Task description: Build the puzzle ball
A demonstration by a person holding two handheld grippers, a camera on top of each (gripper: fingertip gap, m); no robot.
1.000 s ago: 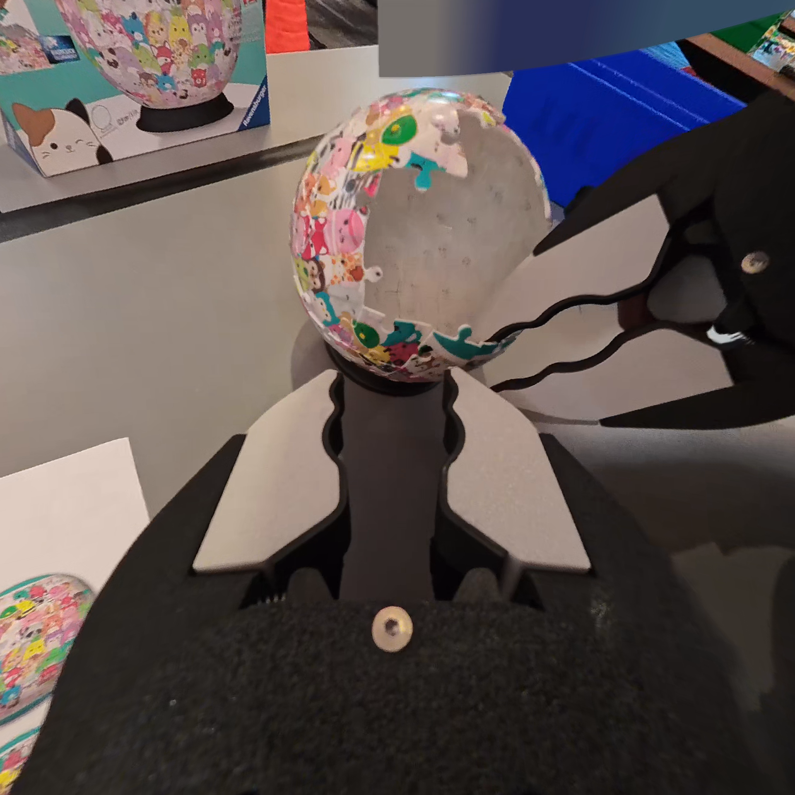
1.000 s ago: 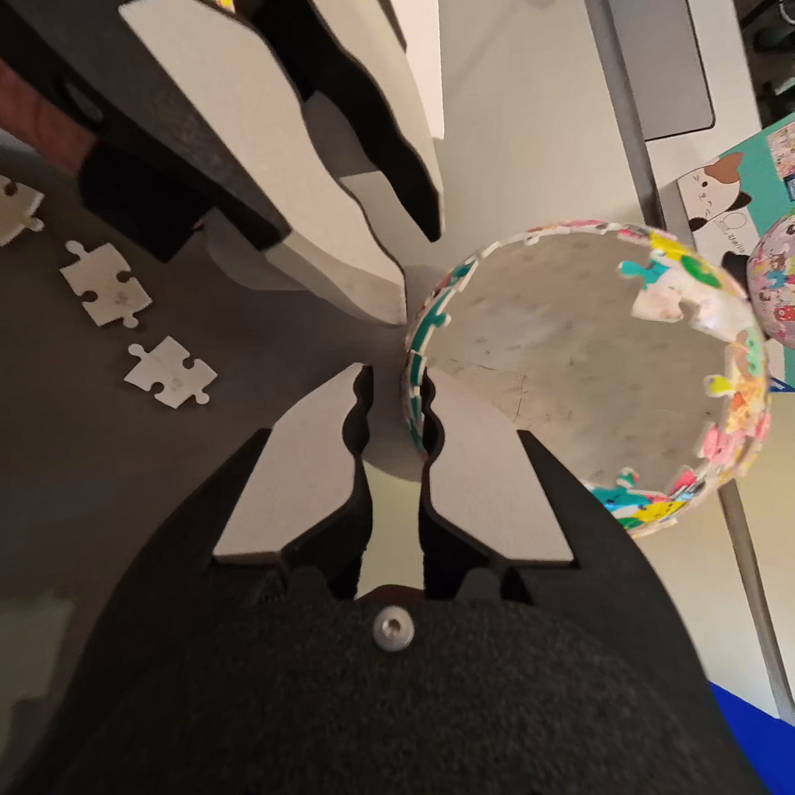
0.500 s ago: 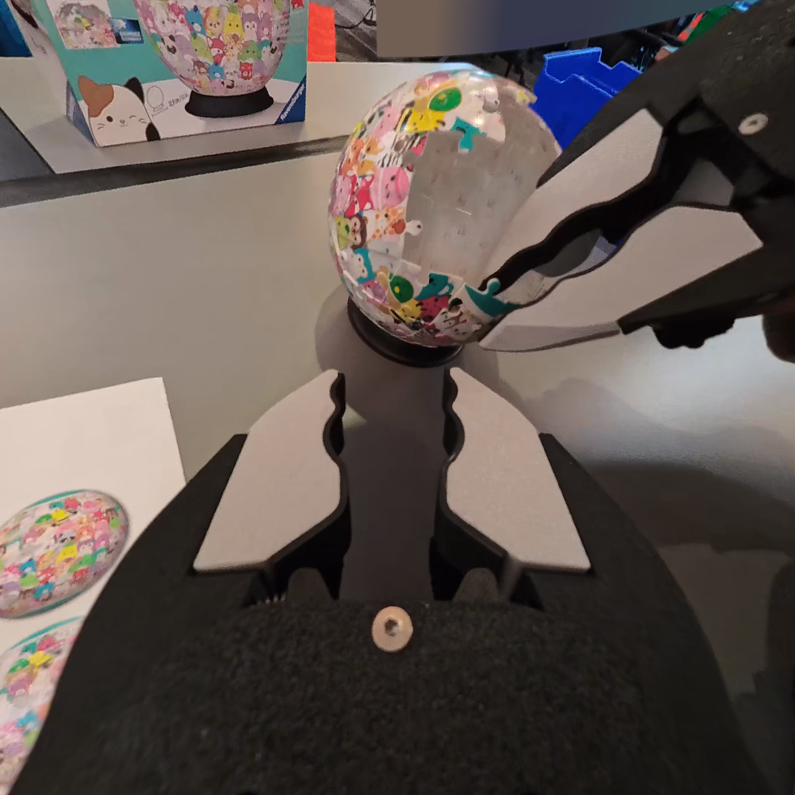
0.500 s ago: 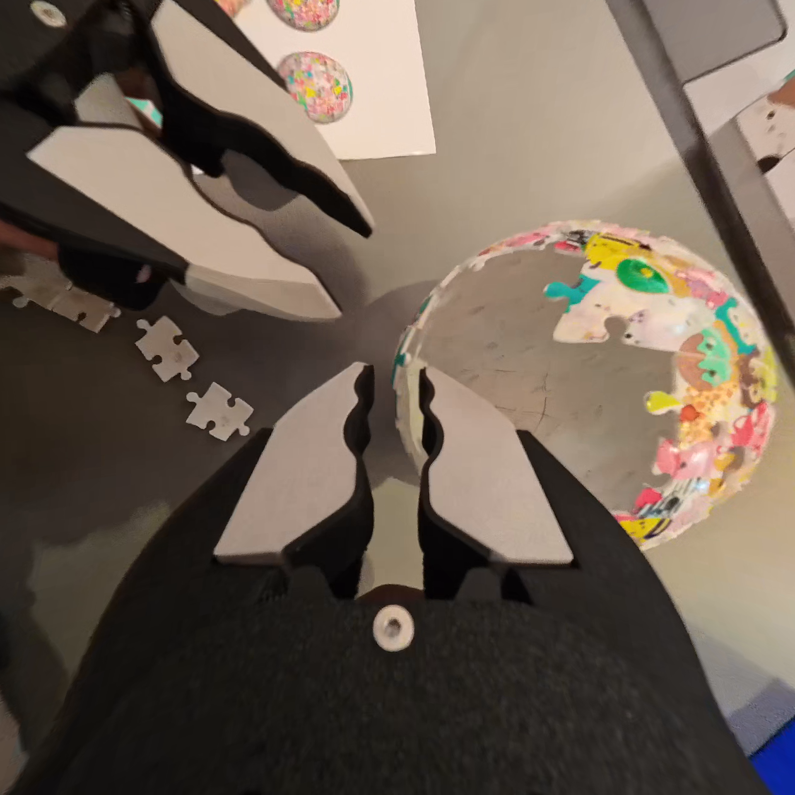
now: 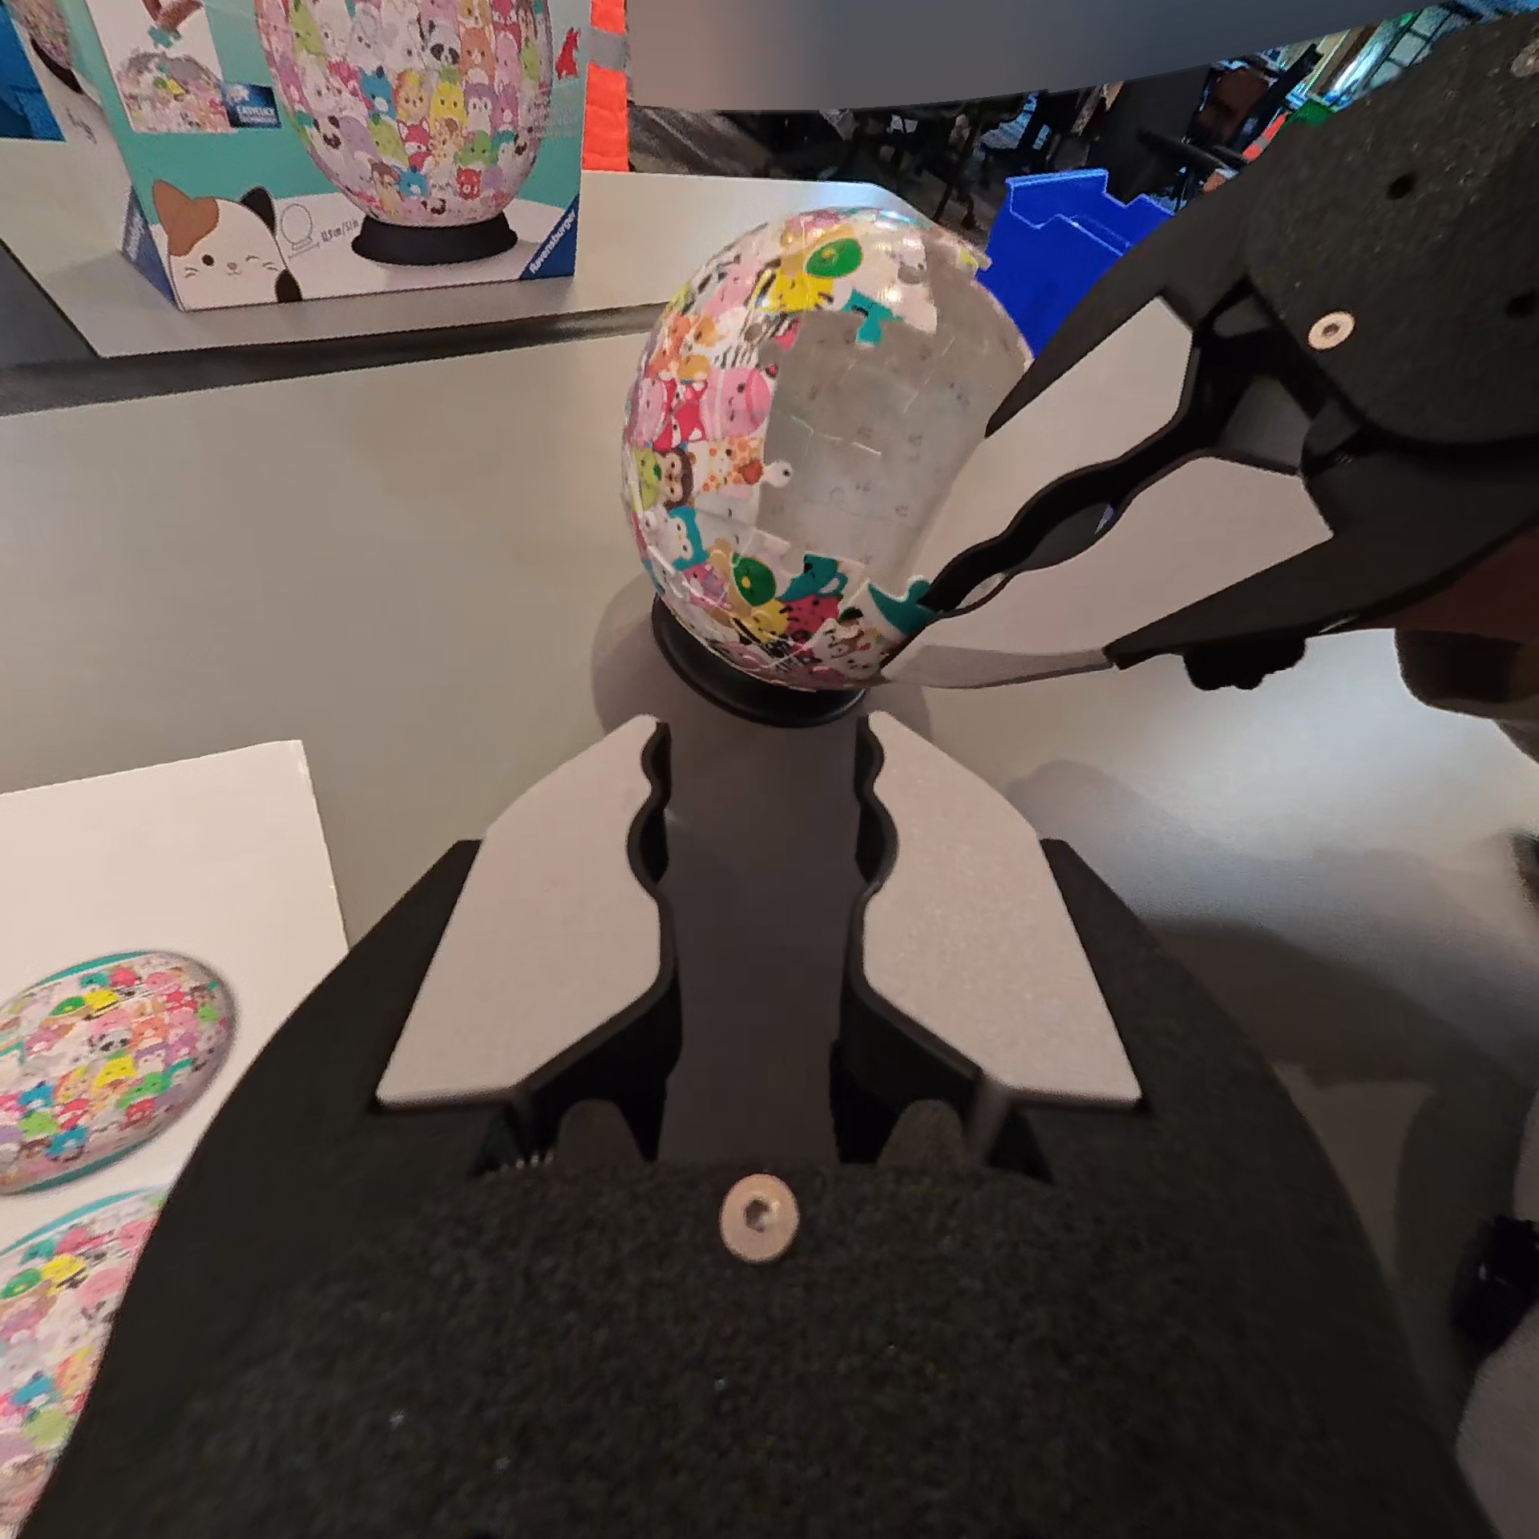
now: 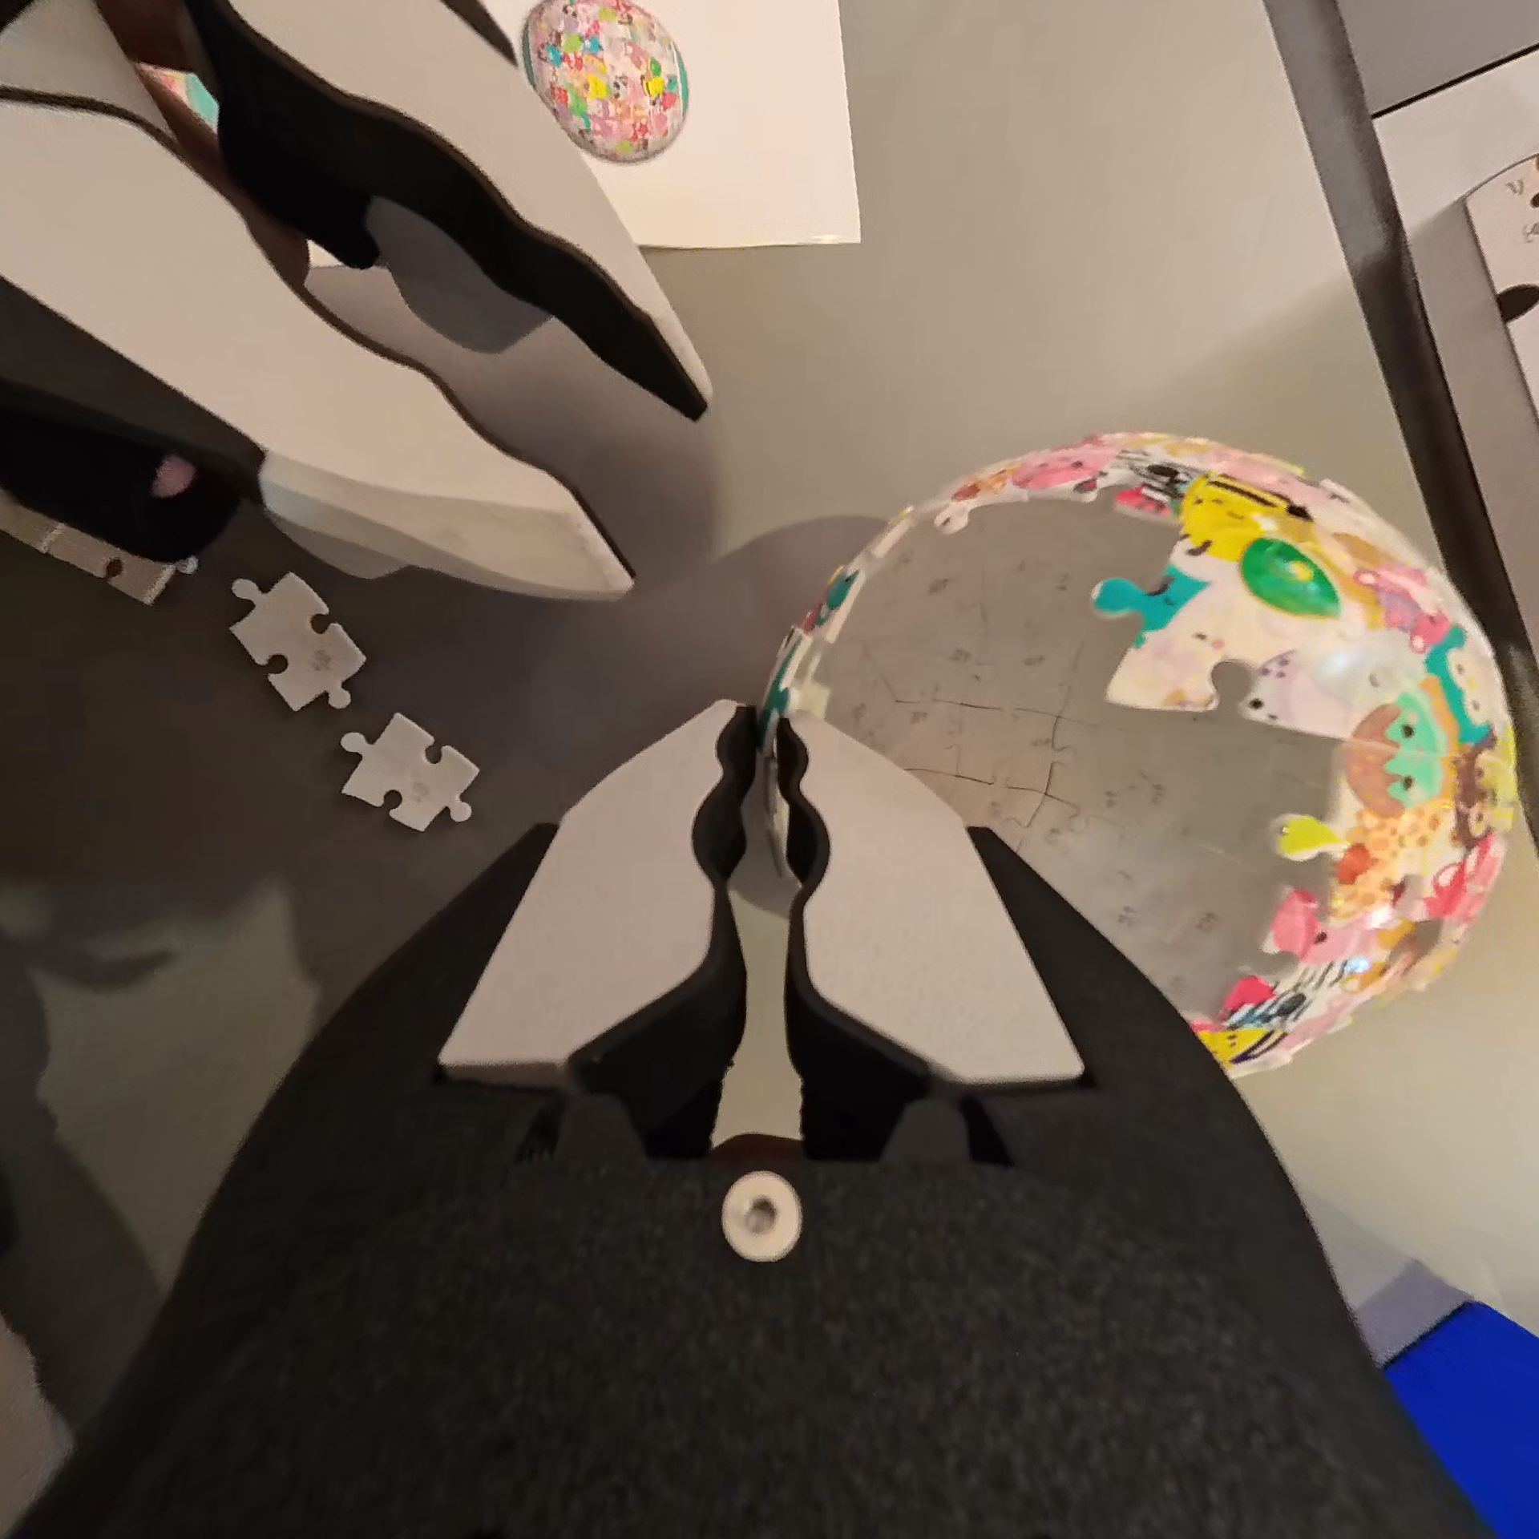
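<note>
The puzzle ball [image 5: 733,466] is partly built, with a large gap that shows its grey inside. It sits tilted on a black ring stand [image 5: 749,699] on the grey table. My right gripper [image 6: 766,733] is shut on the ball's lower rim [image 6: 779,708], one finger inside and one outside. In the left wrist view it [image 5: 916,625] comes in from the right and pinches a teal edge piece. My left gripper [image 5: 759,749] is open and empty, a little short of the stand. It also shows in the right wrist view [image 6: 662,500], up left of the ball [image 6: 1166,749].
Two loose white-backed pieces [image 6: 296,641] [image 6: 412,770] lie on the table left of my right gripper. A printed sheet [image 5: 166,833] lies at front left. The puzzle box [image 5: 333,166] stands at back left and a blue bin [image 5: 1066,225] behind the ball. The tips of one gripper are about 5 cm away from the tips of the other.
My left gripper has drawn back from the stand, which its tips flanked a second ago. My right gripper's fingers have closed tighter on the ball's rim, and the ball has tilted.
</note>
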